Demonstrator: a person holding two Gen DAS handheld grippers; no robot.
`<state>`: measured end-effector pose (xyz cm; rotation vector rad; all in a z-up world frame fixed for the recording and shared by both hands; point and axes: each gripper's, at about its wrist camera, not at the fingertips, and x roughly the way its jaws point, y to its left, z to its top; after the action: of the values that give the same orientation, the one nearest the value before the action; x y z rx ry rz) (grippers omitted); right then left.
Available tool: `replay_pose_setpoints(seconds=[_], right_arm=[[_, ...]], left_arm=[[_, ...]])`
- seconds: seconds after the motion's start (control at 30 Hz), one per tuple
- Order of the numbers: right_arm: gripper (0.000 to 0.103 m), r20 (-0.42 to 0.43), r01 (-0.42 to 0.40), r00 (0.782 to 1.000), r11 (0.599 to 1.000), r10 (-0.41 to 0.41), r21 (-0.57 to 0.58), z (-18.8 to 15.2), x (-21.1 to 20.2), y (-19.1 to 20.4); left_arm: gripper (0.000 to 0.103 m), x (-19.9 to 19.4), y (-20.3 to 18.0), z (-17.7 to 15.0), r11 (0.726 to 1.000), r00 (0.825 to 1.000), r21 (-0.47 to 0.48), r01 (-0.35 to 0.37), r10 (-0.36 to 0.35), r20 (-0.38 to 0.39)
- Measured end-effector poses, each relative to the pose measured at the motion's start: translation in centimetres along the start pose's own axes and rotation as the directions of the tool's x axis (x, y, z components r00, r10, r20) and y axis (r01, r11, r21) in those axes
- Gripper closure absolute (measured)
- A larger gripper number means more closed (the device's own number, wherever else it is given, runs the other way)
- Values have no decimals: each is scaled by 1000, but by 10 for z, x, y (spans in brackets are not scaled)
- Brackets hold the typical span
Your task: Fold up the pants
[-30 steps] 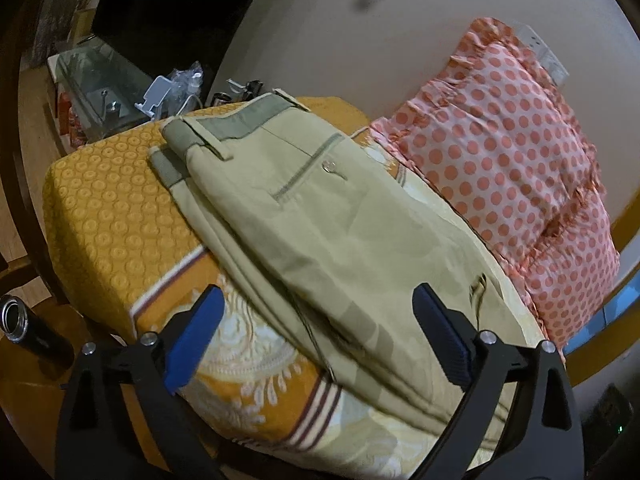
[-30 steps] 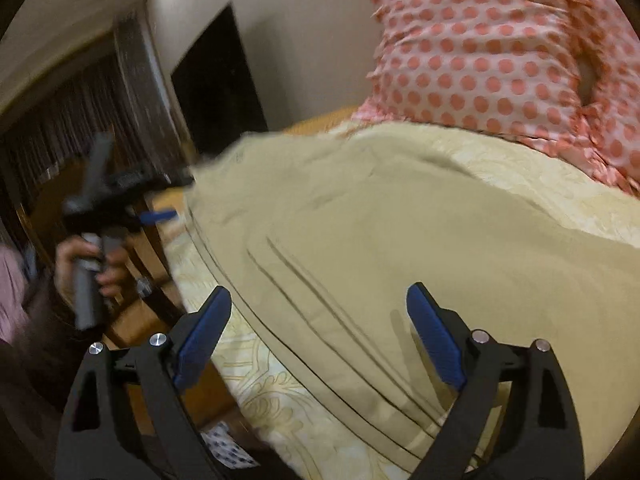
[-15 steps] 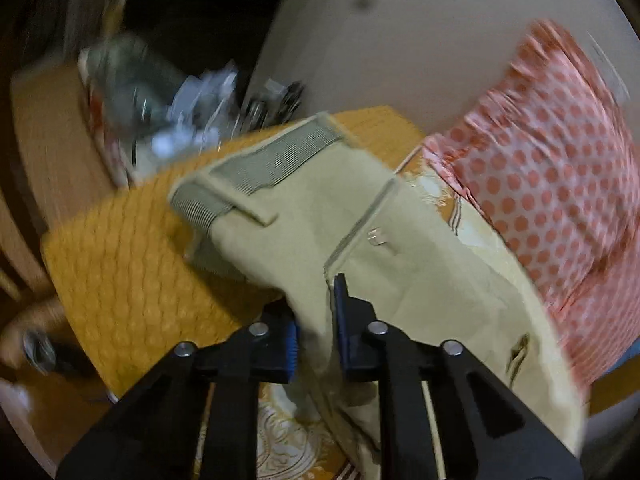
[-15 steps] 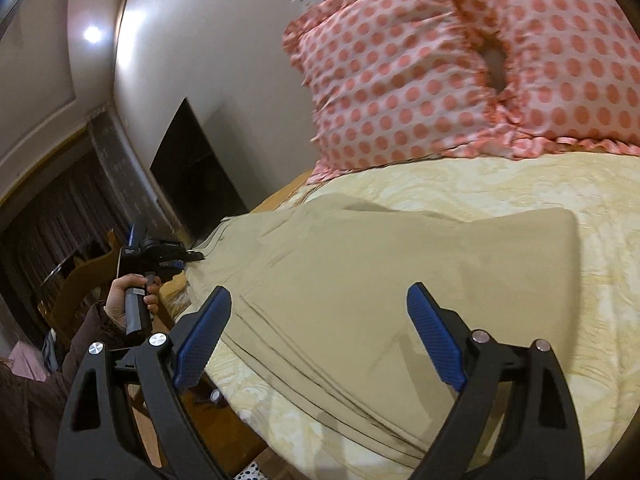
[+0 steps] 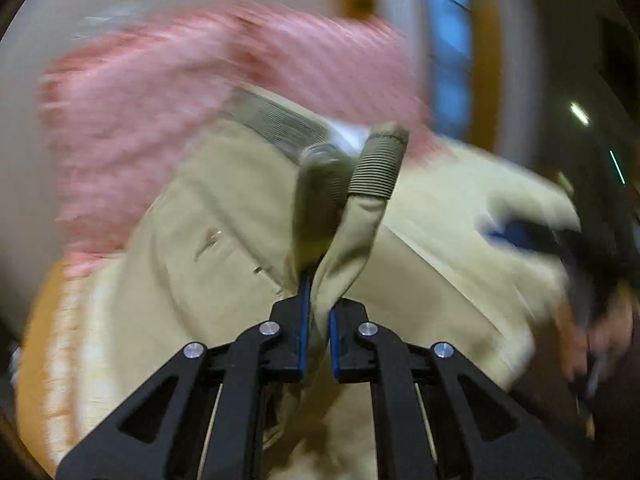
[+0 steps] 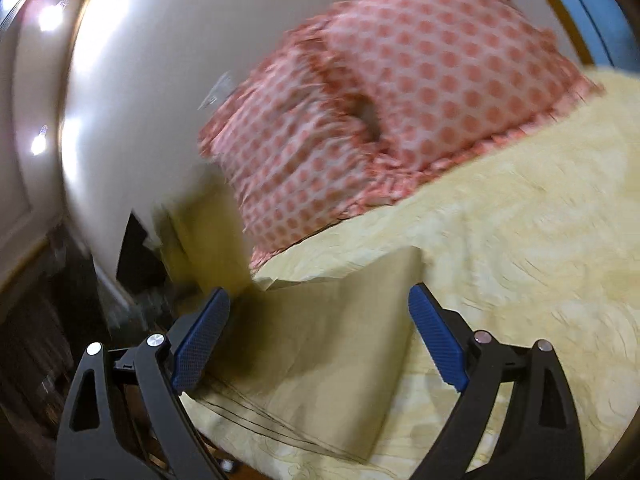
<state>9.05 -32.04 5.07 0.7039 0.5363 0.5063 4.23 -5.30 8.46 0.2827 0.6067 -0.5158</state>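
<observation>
The khaki pants (image 5: 224, 240) lie on the bed. My left gripper (image 5: 316, 324) is shut on a bunch of their waist end, and the ribbed waistband (image 5: 378, 168) stands up just beyond the fingers, lifted off the bed. The left wrist view is blurred. In the right wrist view the leg end of the pants (image 6: 320, 344) lies flat on the yellow bedsheet (image 6: 520, 248). My right gripper (image 6: 316, 340) is open and empty just above that leg end, its blue pads (image 6: 436, 340) on either side of the cloth.
A pink polka-dot pillow (image 6: 400, 92) leans on the white wall (image 6: 152, 92) behind the pants; it also shows in the left wrist view (image 5: 180, 92). The bed's edge and dark floor are at the lower left of the right wrist view. The other gripper and hand (image 5: 592, 280) show at right.
My left gripper closed on the waist end of the pants and lifted it, swinging toward the pillow. My right gripper moved along the pants to the leg end and stayed open.
</observation>
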Motion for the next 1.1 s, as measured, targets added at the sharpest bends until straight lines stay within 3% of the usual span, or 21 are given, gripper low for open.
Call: replay_pose_setpoints(seconds=[0.07,0.1,0.17,0.2,0.3,0.33,0.37,0.43,0.5,0.53,0.57,0.63,0.7,0.73,0.77,0.8,0.83,0.9,0.97,1.03,1.1], right_arm=[[10,-31,-8,999,998,10,61,1,2,-13],[10,-52,-5,999,997,9,82,1,5,-17],[10,-97,8,995,994,2,107,2,15,-24],[10,-113,9,994,993,4,115,1,19,-25],[10,-172,10,985,992,11,125,1,40,-29],[10,-196,20,981,993,3,115,1,48,-29],[13,-214,40,977,996,-21,84,1,56,-26],[16,-244,85,967,995,-71,46,3,69,-23],[20,-273,109,957,994,-99,20,5,83,-21],[22,-285,119,952,993,-111,9,5,88,-21],[27,-296,141,945,990,-138,-13,5,94,-20],[30,-317,159,933,986,-168,-54,4,104,-17],[32,-330,167,926,984,-180,-69,3,111,-15],[36,-344,165,922,984,-179,-68,4,113,-16],[49,-353,167,918,984,-180,-68,4,114,-17],[73,-371,164,912,985,-174,-59,4,116,-20],[78,-394,122,912,992,-117,-11,4,119,-27],[85,-407,74,912,995,-41,65,8,120,-37],[87,-403,34,915,991,21,128,15,122,-43],[88,-390,0,919,988,62,157,24,125,-44],[89,-368,-26,927,990,75,137,38,130,-38]], left_arm=[[95,21,-21,-19,996,992,39,84,-80,-97],[95,28,-30,-32,994,989,65,83,-74,-125],[94,21,-33,-41,993,994,108,46,-34,-104],[90,13,-29,-40,994,994,96,60,-51,-93],[66,-23,5,-31,992,992,-17,124,-124,-6],[46,-26,14,-26,991,992,-56,124,-123,21],[35,-34,30,-22,987,993,-112,116,-111,50],[34,-36,85,-20,966,998,-257,34,-21,55],[34,-18,132,-25,928,998,-366,-64,61,-20],[35,-7,154,-29,905,995,-415,-91,70,-65],[36,1,166,-33,888,993,-449,-98,60,-99],[36,26,194,-42,843,987,-535,-52,-38,-156],[36,43,205,-42,838,980,-543,-49,-66,-190],[36,51,207,-41,844,975,-534,-49,-76,-210],[34,51,204,-45,845,972,-533,-43,-87,-217],[32,58,205,-46,841,966,-541,-29,-115,-231],[30,64,207,-49,833,962,-553,-15,-139,-236],[34,63,208,-49,830,961,-557,-1,-154,-231],[69,64,212,-44,841,956,-541,-8,-152,-251],[82,63,214,-42,840,953,-542,16,-176,-245],[88,64,217,-33,843,959,-537,26,-173,-225]])
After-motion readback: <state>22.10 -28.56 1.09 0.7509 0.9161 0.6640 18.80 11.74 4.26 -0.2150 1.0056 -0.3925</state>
